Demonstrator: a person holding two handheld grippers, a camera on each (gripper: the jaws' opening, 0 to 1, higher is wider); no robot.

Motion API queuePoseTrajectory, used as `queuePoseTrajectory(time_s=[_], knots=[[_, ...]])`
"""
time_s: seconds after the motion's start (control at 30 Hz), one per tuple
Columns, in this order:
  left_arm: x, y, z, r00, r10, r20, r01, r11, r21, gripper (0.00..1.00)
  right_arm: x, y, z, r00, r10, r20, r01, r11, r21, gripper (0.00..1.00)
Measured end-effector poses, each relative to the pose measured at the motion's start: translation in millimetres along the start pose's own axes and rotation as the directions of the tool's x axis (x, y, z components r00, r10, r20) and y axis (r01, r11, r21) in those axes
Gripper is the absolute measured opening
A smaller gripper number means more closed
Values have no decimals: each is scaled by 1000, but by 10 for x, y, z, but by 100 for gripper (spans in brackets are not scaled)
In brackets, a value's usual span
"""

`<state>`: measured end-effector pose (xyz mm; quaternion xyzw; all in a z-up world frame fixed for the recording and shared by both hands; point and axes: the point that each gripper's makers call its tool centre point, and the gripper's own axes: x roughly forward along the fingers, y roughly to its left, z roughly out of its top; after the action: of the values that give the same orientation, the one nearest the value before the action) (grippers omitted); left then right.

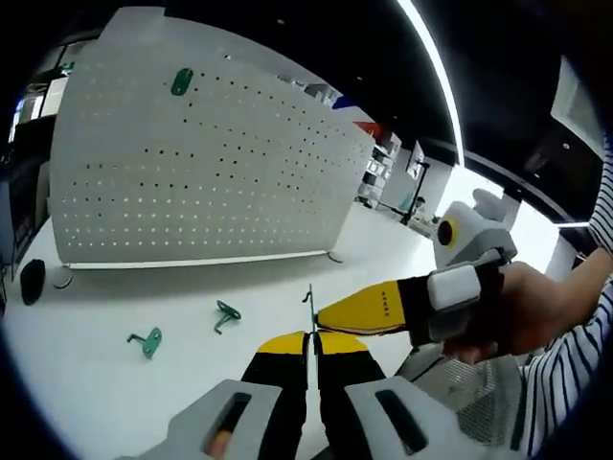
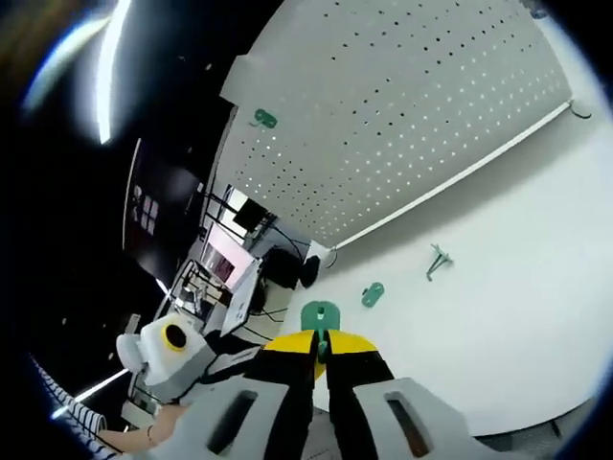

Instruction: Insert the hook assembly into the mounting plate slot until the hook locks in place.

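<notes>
A white pegboard [image 1: 201,163] stands upright on the white table [image 1: 86,383], with one green hook plate [image 1: 181,81] mounted near its top corner. My left gripper [image 1: 309,337] is shut on a thin hook piece [image 1: 308,302], seen edge-on above its yellow tips. My right gripper [image 1: 324,316] comes in from the right, its tip touching that piece. In the right gripper view, my right gripper [image 2: 321,347] is shut on a green plate [image 2: 320,314], and the left gripper [image 2: 244,356] meets it from the lower left. The pegboard [image 2: 402,115] carries the mounted plate [image 2: 264,119].
Two loose green hook parts [image 1: 147,341] [image 1: 226,314] lie on the table in front of the board, also seen as green parts [image 2: 373,294] [image 2: 438,260]. A black object [image 1: 32,280] sits by the board's left foot. A hand and striped sleeve [image 1: 575,345] hold the right gripper.
</notes>
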<state>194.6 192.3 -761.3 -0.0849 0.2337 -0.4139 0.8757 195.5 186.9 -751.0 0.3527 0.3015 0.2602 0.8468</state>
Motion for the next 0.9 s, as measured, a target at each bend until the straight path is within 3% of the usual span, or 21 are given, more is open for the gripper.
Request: queuePoseTrajectory(time_s=[0.13,0.23,0.3,0.33,0.37,0.43,0.5,0.67,0.8,0.9], knots=[[-30,20,10,1000,6,3,-6,999,42,4,29,58,-3,1000,-13,-6,12,990,-139,0],[-50,45,32,1000,24,3,-24,997,68,5,60,107,5,1000,-26,-2,25,970,-241,0],[-77,85,67,999,47,3,-47,997,69,9,73,132,10,999,-48,4,46,946,-321,0],[-84,100,68,999,52,1,-51,996,71,12,95,177,70,999,-38,38,49,931,-363,0],[-94,122,77,998,58,3,-58,996,64,18,94,198,48,999,-43,30,51,931,-362,0],[-117,162,84,998,68,5,-68,996,57,24,102,225,62,998,-50,37,61,909,-412,0],[-154,214,98,997,77,13,-77,996,37,29,113,246,77,997,-66,48,81,871,-484,0],[-209,328,98,994,110,20,-110,994,17,47,136,343,113,994,-75,79,107,805,-584,0],[-239,384,64,992,125,16,-125,992,5,57,157,382,147,992,-80,96,122,782,-611,0],[-263,413,30,990,137,13,-137,991,-2,63,171,383,204,989,-84,120,140,778,-612,0]])
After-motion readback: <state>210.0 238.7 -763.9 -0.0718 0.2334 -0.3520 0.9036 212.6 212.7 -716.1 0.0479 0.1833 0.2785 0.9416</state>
